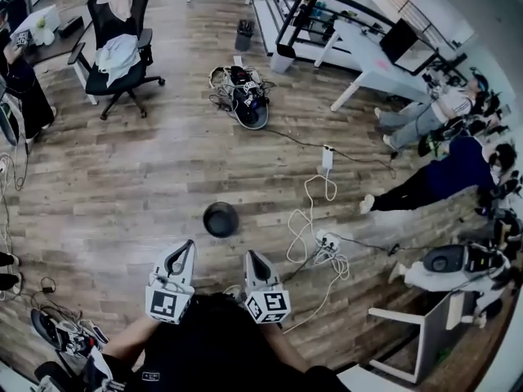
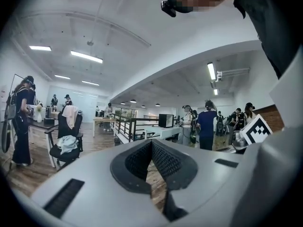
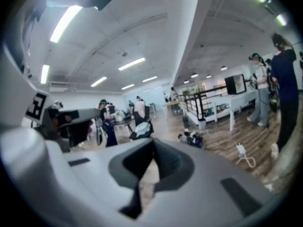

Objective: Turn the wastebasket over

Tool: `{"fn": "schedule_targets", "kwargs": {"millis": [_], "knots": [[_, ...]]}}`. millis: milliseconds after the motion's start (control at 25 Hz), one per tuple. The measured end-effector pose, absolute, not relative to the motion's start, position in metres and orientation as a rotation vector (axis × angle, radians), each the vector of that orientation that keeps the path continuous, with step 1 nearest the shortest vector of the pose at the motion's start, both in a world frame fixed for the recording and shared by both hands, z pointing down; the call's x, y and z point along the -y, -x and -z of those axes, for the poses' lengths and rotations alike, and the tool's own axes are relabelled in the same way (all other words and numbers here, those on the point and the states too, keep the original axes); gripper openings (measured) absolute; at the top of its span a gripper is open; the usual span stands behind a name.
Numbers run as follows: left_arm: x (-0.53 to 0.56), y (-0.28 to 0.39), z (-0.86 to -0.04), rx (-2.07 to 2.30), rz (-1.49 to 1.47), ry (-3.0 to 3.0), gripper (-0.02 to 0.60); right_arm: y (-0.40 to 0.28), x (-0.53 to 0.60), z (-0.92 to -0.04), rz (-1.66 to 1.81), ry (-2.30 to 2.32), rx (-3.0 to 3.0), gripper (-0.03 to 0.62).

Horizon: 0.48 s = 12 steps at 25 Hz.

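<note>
The wastebasket [image 1: 221, 219] is small, round and black, and stands on the wooden floor in the middle of the head view, seen from above. My left gripper [image 1: 189, 244] and right gripper [image 1: 250, 256] are held side by side nearer to me than the wastebasket, clear of it, both pointing forward. Both are shut with nothing between the jaws. In the left gripper view the left gripper [image 2: 151, 142] points level across the office. The right gripper [image 3: 153, 144], in its own view, does much the same. Neither gripper view shows the wastebasket.
A white power strip with looped cables [image 1: 321, 243] lies on the floor right of the wastebasket. Farther off are a cable pile [image 1: 245, 95], an office chair with clothes [image 1: 118, 51] and a white desk [image 1: 372, 64]. People sit on the floor at the right [image 1: 437, 178].
</note>
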<state>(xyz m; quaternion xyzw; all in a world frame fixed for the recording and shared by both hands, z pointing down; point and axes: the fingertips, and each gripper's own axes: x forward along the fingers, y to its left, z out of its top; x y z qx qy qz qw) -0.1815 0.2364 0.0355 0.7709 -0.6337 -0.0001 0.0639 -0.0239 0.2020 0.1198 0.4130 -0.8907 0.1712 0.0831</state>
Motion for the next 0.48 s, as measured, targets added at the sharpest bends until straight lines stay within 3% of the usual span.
{"fn": "schedule_targets", "kwargs": {"millis": [480], "knots": [[-0.226,0.186,-0.031,1.93,0.039,-2.34,0.032,0.044,-0.196,-0.116,-0.588,-1.19,2.698,0.032]]}}
